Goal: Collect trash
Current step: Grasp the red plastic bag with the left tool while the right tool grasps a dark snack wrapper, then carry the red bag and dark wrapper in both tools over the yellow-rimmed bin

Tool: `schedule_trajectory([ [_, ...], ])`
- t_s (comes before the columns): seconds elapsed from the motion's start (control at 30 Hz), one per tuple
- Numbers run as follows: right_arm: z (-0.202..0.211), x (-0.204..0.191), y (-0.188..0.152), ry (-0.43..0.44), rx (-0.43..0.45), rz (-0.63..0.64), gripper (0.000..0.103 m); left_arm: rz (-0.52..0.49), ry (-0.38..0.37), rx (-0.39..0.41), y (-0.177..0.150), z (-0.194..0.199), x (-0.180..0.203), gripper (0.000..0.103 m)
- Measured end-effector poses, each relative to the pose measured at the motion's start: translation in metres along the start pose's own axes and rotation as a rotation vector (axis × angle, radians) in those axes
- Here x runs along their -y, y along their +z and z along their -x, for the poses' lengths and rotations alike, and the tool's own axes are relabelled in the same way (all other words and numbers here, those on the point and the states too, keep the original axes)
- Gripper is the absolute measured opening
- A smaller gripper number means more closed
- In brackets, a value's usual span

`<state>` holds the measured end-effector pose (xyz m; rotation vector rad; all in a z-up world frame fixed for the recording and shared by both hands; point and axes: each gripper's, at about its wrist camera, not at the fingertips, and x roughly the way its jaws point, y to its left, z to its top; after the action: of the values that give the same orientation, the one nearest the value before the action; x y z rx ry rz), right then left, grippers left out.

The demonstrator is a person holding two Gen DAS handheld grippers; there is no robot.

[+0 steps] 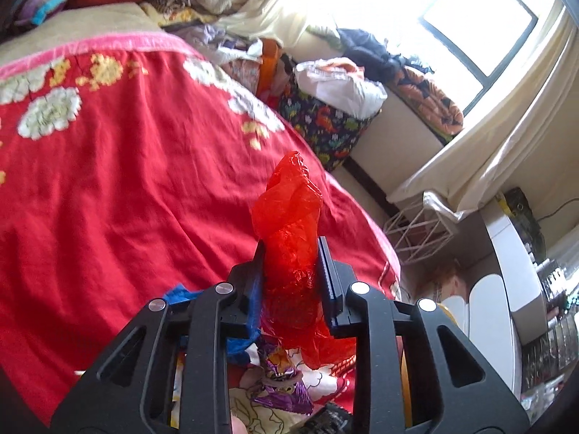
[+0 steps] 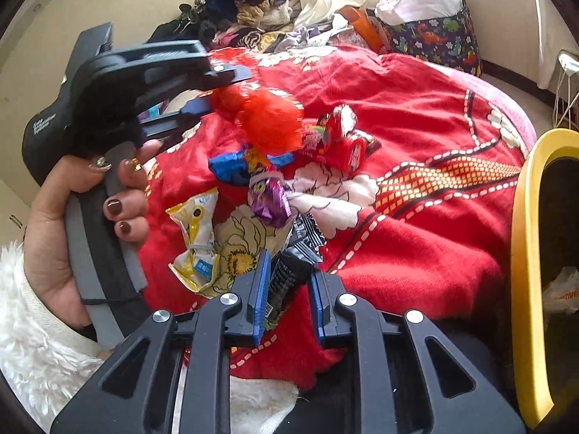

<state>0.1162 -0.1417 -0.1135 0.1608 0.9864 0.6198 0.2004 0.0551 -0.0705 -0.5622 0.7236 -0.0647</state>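
A wide bed takes up most of the room, covered by a red bedspread [image 2: 416,152] with white and yellow flowers and a pink edge. Behind it clothes lie heaped against the wall, and a dark fabric bin [image 1: 327,128] printed with dinosaurs stands past the far corner, stuffed with white cloth. At the right side of the bed sits a bin with a yellow rim [image 2: 524,224], dark inside.

The trash lies scattered in the middle of the bedspread: a yellow-and-white snack bag [image 2: 197,242], a blue wrapper [image 2: 228,168], a crumpled purple wrapper [image 2: 269,202] and some red wrappers [image 2: 343,137] close together.

The left gripper [image 1: 289,264], held by a hand [image 2: 90,213] with dark brown nails and a white fleecy sleeve, is raised above the pile. Its jaws pinch a crumpled red plastic bag [image 1: 289,224], which sticks up past the tips and hangs down below them.

The right gripper [image 2: 289,289] sits low over the near edge of the pile, its jaws closed on a black wrapper [image 2: 293,271] that juts out from between the blue pads.
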Motion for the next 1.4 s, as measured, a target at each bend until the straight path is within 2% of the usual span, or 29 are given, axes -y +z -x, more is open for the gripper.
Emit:
schedule_trajectory([
  [0.2, 0.013, 0.001, 0.008, -0.004, 0.05, 0.0, 0.018, -0.005, 0.002, 0.058, 0.006, 0.022, 0.003, 0.02],
  [0.5, 0.032, 0.003, 0.014, -0.013, 0.107, -0.005, 0.017, -0.035, -0.008, 0.093, 0.004, 0.043, 0.011, 0.02],
  [1.4, 0.081, 0.009, 0.025, -0.066, 0.253, -0.002, 0.017, -0.113, -0.078, 0.087, -0.011, 0.059, 0.052, 0.019],
])
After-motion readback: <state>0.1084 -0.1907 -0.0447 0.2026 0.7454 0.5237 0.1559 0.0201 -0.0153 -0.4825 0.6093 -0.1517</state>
